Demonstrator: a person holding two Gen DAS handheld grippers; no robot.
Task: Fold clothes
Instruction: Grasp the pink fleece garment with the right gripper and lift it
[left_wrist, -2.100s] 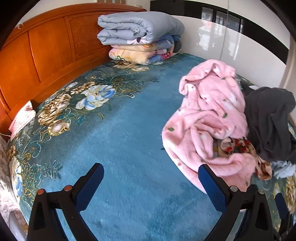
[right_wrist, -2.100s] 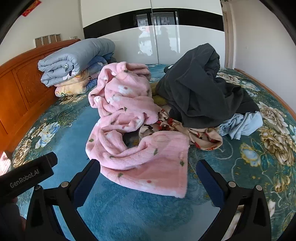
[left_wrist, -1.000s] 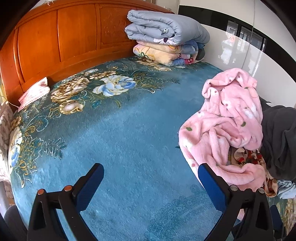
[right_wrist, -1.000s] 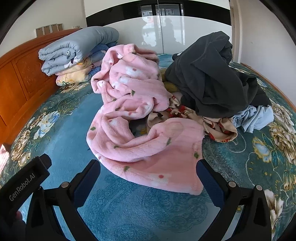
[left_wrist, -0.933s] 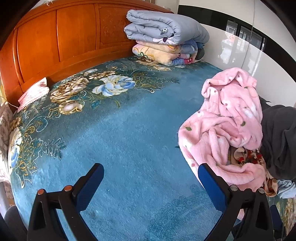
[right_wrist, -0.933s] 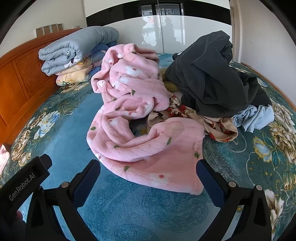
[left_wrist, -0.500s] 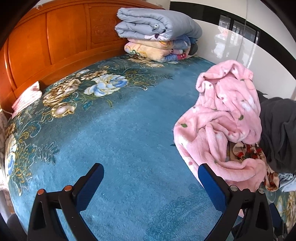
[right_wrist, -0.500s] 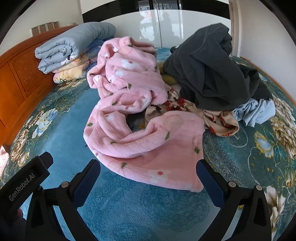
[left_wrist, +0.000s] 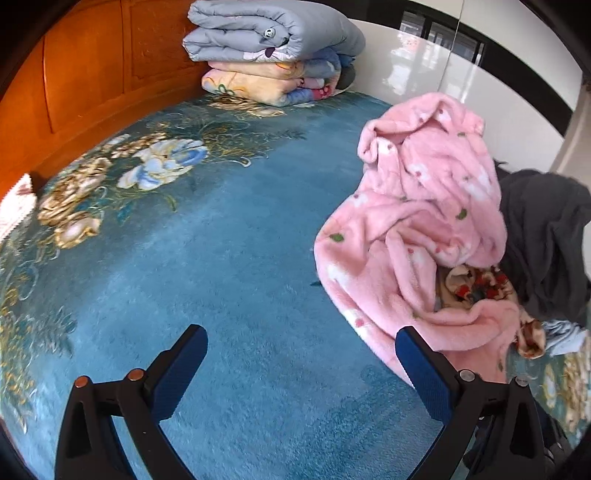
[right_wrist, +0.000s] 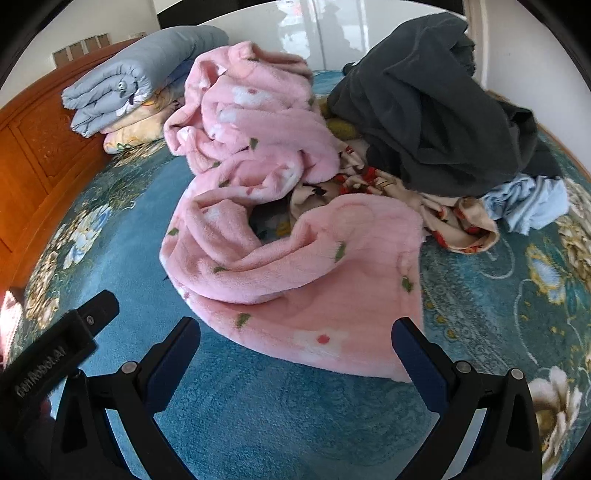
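A crumpled pink fleece garment (right_wrist: 266, 221) with small flower and leaf prints lies on the blue floral bedspread (right_wrist: 258, 413). Behind it are a dark grey garment (right_wrist: 436, 110), a cream floral cloth (right_wrist: 436, 210) and a light blue cloth (right_wrist: 528, 203). My right gripper (right_wrist: 295, 343) is open just above the pink garment's near edge, nothing between its fingers. My left gripper (left_wrist: 301, 354) is open over bare bedspread (left_wrist: 221, 258), with the pink garment (left_wrist: 417, 229) at its right finger. The left gripper's body (right_wrist: 59, 347) shows at the lower left of the right wrist view.
Folded quilts (left_wrist: 273, 48) are stacked at the head of the bed against the orange wooden headboard (left_wrist: 74, 88). A white glossy wardrobe (left_wrist: 461, 88) stands behind the clothes pile. Bare bedspread stretches to the left of the pile.
Both grippers have moved closer to the pink garment, which now looms larger in the right wrist view. The left view has swung rightward. Both stay open.
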